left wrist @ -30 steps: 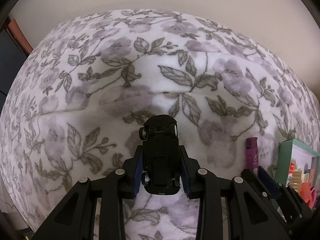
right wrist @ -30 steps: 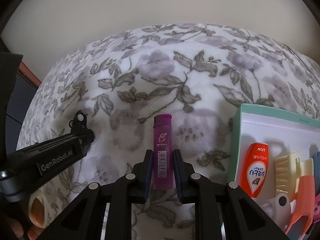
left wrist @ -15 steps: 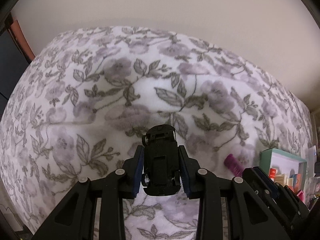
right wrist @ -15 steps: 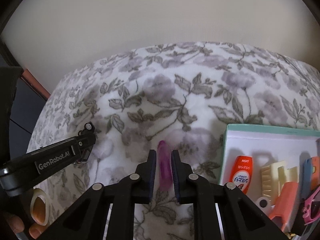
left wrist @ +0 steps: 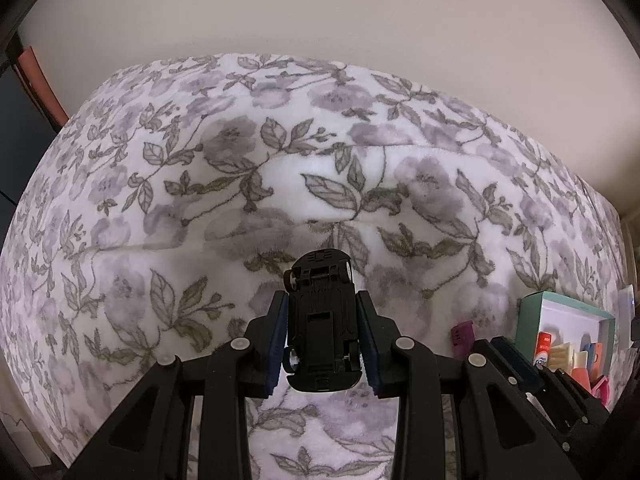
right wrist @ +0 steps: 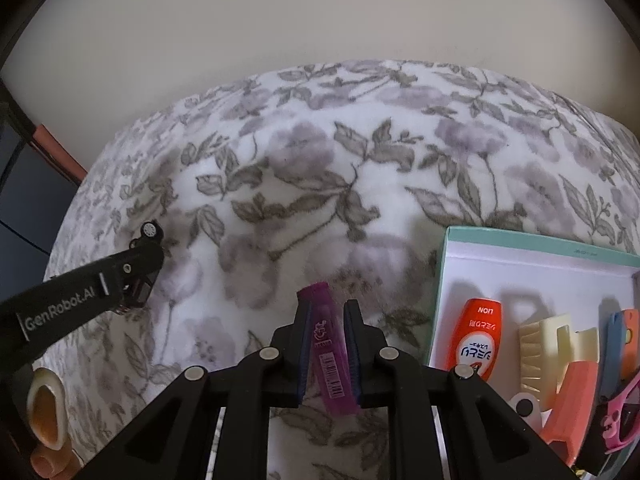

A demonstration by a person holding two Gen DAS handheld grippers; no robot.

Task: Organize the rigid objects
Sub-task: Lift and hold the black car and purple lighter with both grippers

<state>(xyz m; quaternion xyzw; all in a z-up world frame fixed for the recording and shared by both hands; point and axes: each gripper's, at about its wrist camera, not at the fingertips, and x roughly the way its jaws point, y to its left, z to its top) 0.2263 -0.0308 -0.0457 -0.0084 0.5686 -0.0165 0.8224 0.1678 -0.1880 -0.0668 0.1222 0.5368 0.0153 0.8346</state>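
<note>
Right gripper point(right wrist: 327, 342) pinching purple lighter point(right wrist: 329, 350), long axis along the fingers, tip tilted away from teal-rimmed box point(right wrist: 520, 240) lying just to its right. Left gripper point(left wrist: 322, 340) clamped on upturned black toy car point(left wrist: 320, 320), much farther left of that box. Right hand judged nearer for the drop.

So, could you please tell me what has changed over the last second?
Both grippers rose off the floral blanket. The right gripper lifted the purple lighter clear and tilted it; the left gripper raised the black toy car. Both jaws stay shut on their objects, and the box hasn't moved on the blanket.
</note>
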